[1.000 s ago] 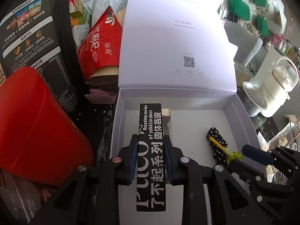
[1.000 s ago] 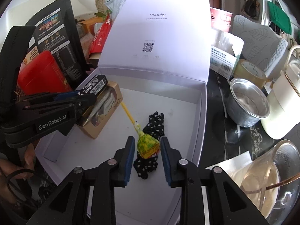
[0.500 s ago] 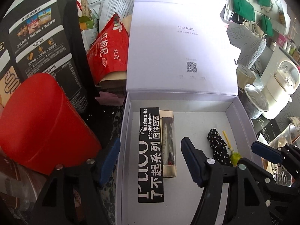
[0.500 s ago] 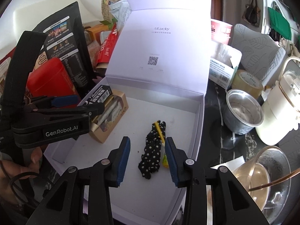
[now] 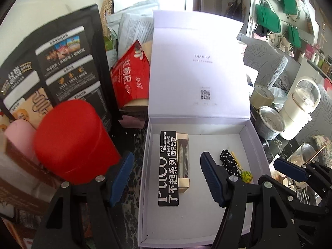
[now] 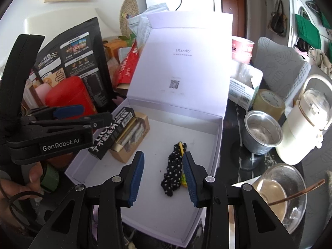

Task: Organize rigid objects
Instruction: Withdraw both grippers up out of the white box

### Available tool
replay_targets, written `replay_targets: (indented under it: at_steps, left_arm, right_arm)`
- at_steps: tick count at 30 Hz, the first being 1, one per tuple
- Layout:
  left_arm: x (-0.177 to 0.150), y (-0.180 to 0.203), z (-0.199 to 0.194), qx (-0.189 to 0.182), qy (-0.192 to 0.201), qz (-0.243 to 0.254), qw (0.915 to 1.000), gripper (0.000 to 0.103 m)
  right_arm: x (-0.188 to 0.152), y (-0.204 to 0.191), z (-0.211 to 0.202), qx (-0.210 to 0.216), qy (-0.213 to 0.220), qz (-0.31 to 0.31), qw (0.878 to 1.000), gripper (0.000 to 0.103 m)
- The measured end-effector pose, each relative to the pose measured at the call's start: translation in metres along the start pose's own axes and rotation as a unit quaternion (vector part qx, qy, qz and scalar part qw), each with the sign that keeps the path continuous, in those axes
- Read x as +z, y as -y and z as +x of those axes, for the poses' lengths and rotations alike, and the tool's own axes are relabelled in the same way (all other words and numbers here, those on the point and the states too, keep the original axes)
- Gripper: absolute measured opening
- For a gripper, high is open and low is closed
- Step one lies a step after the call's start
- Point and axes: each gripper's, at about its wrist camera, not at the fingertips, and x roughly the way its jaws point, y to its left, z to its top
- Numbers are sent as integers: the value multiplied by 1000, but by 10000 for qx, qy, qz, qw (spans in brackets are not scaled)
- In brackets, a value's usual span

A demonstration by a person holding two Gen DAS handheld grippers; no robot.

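An open white box (image 5: 257, 145) (image 6: 217, 145) with its lid up holds a long black lip-gloss carton (image 5: 168, 166) (image 6: 112, 134), a tan window box (image 5: 183, 161) (image 6: 130, 137) beside it, a black polka-dot cloth (image 5: 228, 161) (image 6: 173, 168) and a yellow lollipop (image 5: 245, 175) (image 6: 182, 178). My left gripper (image 5: 168, 178) is open and empty above the box's left side; it also shows in the right wrist view (image 6: 83, 114). My right gripper (image 6: 162, 176) is open and empty above the cloth; it also shows in the left wrist view (image 5: 290, 168).
A red canister (image 5: 72, 141) and a black snack bag (image 5: 56, 62) stand left of the box. A red pouch (image 5: 130, 76) lies behind. A metal cup (image 6: 262, 132), tape roll (image 6: 269, 101), white kettle (image 6: 307, 120) and glass bowl (image 6: 278, 191) sit to the right.
My left gripper let go of the black carton, opened wide and pulled back up. My right gripper released the lollipop, opened and drew back. Both objects now lie in the box.
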Motion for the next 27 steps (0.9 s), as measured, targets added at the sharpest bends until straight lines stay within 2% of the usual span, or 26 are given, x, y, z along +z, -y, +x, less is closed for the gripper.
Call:
replay_targets:
  at_steps: [14,19,23,27]
  left_arm:
    - [-7,3,-63,-79,428,2,9991,67]
    - [-17,5,-83,-114,519,7,9986,67]
    - [-29,6,-99,-95,604,42,9981,84]
    - [-42,6,-115,-87,682,85,9976,86]
  right_arm:
    - [-3,-15,-61,-69,453,-112,9989,38]
    - [-11,-21,-84,-118,576,-130,9982,41]
    - [-19,-26,-100,-167,640,-139,9977,45]
    - [-28,-32,-113,-159,701,-143,9973,50]
